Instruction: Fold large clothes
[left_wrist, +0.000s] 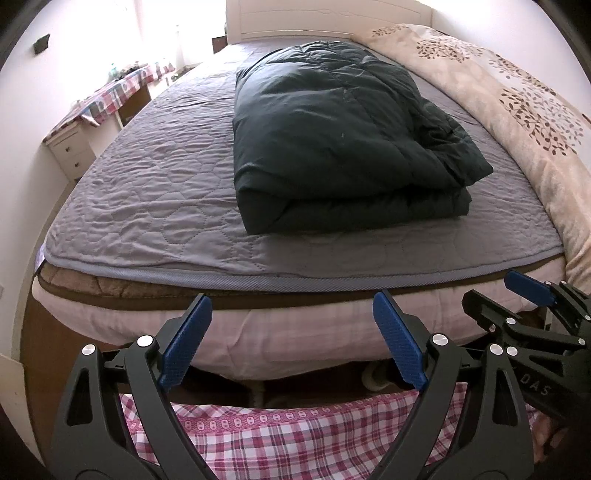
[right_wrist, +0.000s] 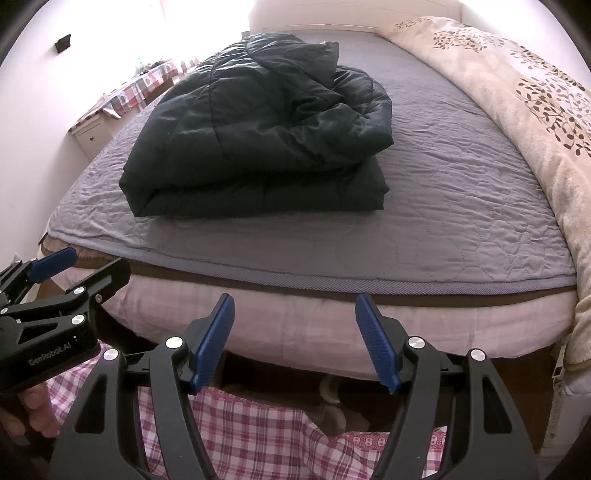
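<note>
A dark green padded jacket (left_wrist: 332, 136) lies folded in a thick bundle on the grey quilted bedspread (left_wrist: 155, 192); it also shows in the right wrist view (right_wrist: 258, 136). My left gripper (left_wrist: 291, 314) is open and empty, held off the foot of the bed, well short of the jacket. My right gripper (right_wrist: 295, 317) is open and empty too, beside the left one at the bed's foot. The right gripper shows at the right edge of the left wrist view (left_wrist: 517, 295), and the left gripper at the left edge of the right wrist view (right_wrist: 85, 266).
A beige duvet with a brown leaf print (left_wrist: 517, 103) lies along the bed's right side. A white headboard (left_wrist: 314, 18) is at the far end. A desk with a checked cloth (left_wrist: 110, 96) stands at the left wall. Pink checked fabric (left_wrist: 295, 435) is below the grippers.
</note>
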